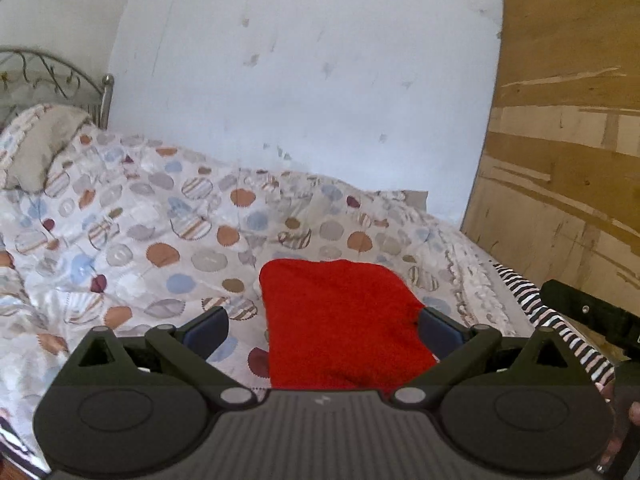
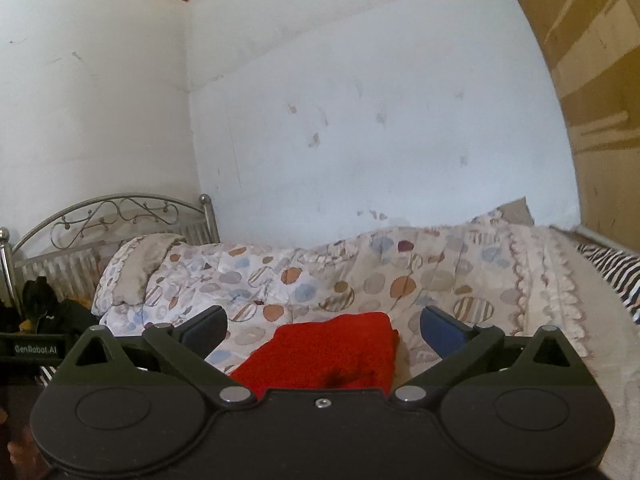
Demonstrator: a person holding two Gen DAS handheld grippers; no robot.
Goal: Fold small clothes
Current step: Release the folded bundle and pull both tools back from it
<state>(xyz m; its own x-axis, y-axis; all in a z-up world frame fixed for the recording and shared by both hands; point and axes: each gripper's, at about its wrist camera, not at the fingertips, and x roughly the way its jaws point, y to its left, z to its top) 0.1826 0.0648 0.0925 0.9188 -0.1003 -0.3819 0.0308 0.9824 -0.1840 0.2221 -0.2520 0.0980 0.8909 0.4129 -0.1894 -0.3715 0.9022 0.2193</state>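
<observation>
A red fuzzy garment (image 1: 340, 320) lies folded flat on the patterned quilt (image 1: 160, 220); it also shows in the right wrist view (image 2: 332, 352). My left gripper (image 1: 324, 328) is open and hovers over the garment's near edge, holding nothing. Its right fingertip (image 1: 440, 330) is at the cloth's right edge. My right gripper (image 2: 324, 330) is open and empty, just above the garment's near side. The right gripper's body (image 1: 592, 312) shows at the right of the left wrist view.
The bed has a metal headboard (image 2: 112, 216) and a pillow (image 2: 136, 268) at the left. A white wall (image 1: 300, 80) stands behind. A wooden panel (image 1: 568, 120) is at the right. A striped sheet (image 1: 532, 304) runs along the bed's right edge. Dark items (image 2: 40, 304) sit at the left.
</observation>
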